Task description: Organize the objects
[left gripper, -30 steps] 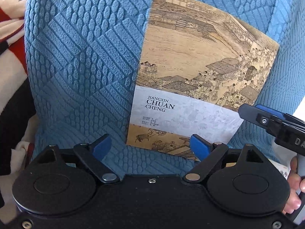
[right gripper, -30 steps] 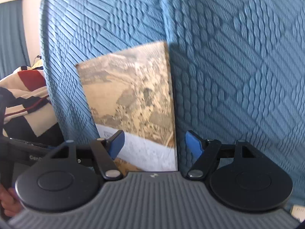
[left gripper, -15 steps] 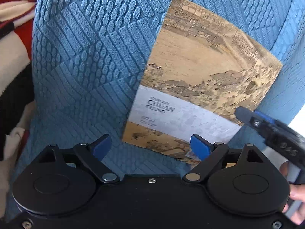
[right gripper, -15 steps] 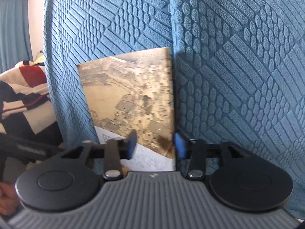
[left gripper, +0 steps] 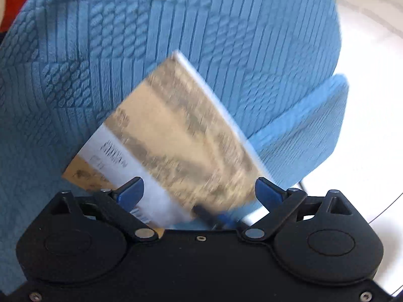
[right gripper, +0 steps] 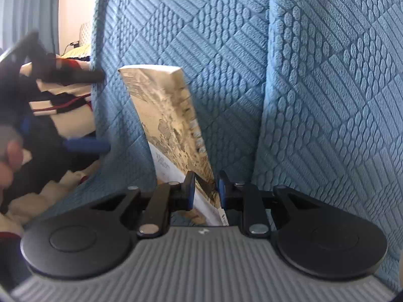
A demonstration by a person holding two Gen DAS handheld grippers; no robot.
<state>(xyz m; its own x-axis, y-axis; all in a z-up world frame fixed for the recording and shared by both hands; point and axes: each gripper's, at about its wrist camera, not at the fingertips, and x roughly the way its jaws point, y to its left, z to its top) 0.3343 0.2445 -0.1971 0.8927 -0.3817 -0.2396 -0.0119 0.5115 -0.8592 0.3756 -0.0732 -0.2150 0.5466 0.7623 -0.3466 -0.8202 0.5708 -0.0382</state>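
Fingers of the right gripper (right gripper: 205, 188) are closing on the lower corner of the book (right gripper: 166, 115), one blue pad on the cover side and one on the spine side, with little or no gap visible between pad and paper. That pinch sits low on the volume, probably because it is the only part within reach while the rest leans against the blue quilted cushion (right gripper: 314, 75) beyond the fingers. Standing nearly on edge, the book presents its spine and front cover toward the right wrist camera, so a narrow grip across its thickness is the natural choice.

Fingers of the left gripper (left gripper: 199, 192) are spread wide and opening further, with nothing pressed between them. In the left wrist view the book (left gripper: 176, 136) is blurred and tilted just ahead of those pads, its lower edge dipping between them without touching either that I can make out. Below its corner a dark bar with a blue tip shows, apparently the right gripper's finger at its hold. Keeping the left fingers apart beside the book looks like readiness to steady or receive it.

To the left of the right fingers, a person's hand (right gripper: 10, 158) holds the left gripper in front of a striped red, white and black fabric (right gripper: 58, 100).
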